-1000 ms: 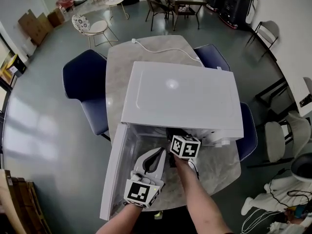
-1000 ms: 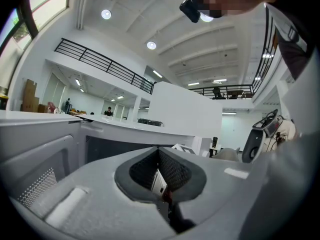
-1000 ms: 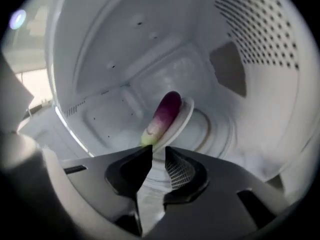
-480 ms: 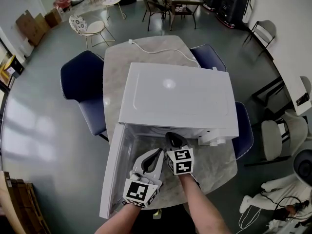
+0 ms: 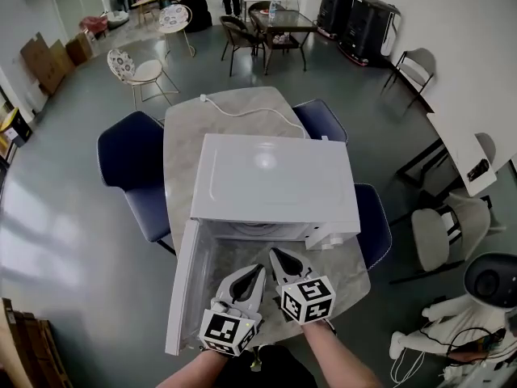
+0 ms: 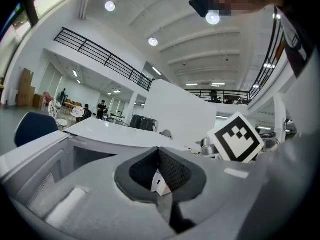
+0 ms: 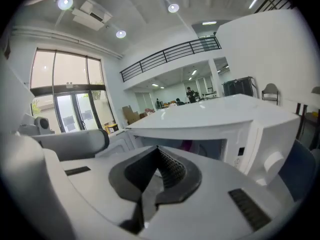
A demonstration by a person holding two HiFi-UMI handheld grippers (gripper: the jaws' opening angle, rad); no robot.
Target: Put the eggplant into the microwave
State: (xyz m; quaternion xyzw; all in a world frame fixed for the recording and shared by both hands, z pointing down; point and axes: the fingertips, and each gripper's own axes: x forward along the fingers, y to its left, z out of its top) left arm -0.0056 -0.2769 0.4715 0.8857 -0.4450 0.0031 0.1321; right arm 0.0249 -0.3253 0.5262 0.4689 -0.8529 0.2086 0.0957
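Grippers empty before the open microwave (image 5: pixel 275 186).
The left gripper (image 5: pixel 258 269) has jaws together; the right gripper (image 5: pixel 275 254) has just closed on nothing. Purple eggplant (image 7: pixel 186 145) inside, microwave at table's (image 5: pixel 182 128) near end.

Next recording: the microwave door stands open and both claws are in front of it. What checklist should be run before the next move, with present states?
1. The eggplant is in the microwave: ok, a purple shape shows in the cavity.
2. It lies fully clear of the opening: cannot tell, mostly hidden.
3. The right claw is empty: ok, its jaws have just closed with nothing between them.
4. The left claw is empty: ok, jaws together.
5. The door has a free swing path: probably not ok, both claws hover before the opening.
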